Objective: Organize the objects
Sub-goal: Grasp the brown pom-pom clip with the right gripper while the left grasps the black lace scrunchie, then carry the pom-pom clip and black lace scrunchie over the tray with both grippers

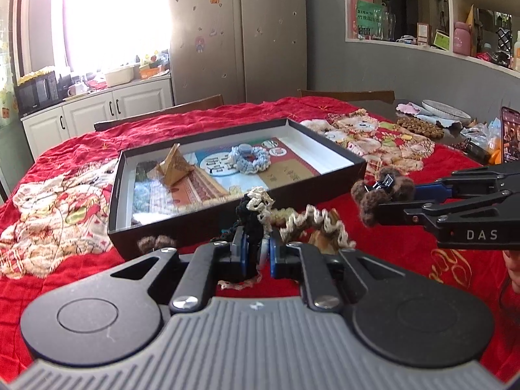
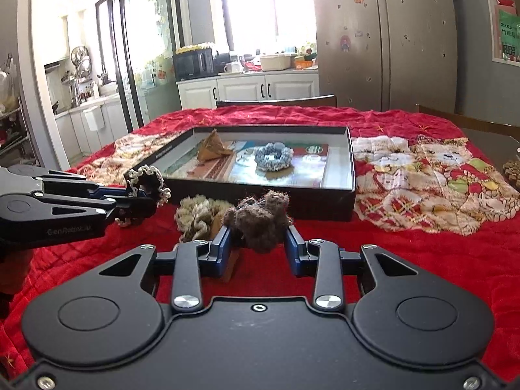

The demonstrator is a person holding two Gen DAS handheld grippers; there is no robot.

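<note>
- Holding a black-and-cream scrunchie [image 1: 255,214], the left gripper [image 1: 256,253] has its jaws nearly closed on the fabric, lifted just short of the box's [image 1: 201,224] near wall.
- The right gripper [image 2: 258,243] grips a brown fuzzy clip [image 2: 260,221] between jaws that stand moderately apart, the clip filling the gap.
- Both loads sit near the box; the box lies straight ahead of each gripper, its long axis running across the view.
- Inside the box rest a blue scrunchie [image 2: 271,157] and a folded paper pyramid [image 2: 213,151].
- A beige scrunchie [image 2: 195,217] lies on the red cloth [image 2: 422,260], between the two grippers and just before the box.
- Judged from this, each gripper needs only a short forward carry over the wall; neither looks clearly nearer.
</note>
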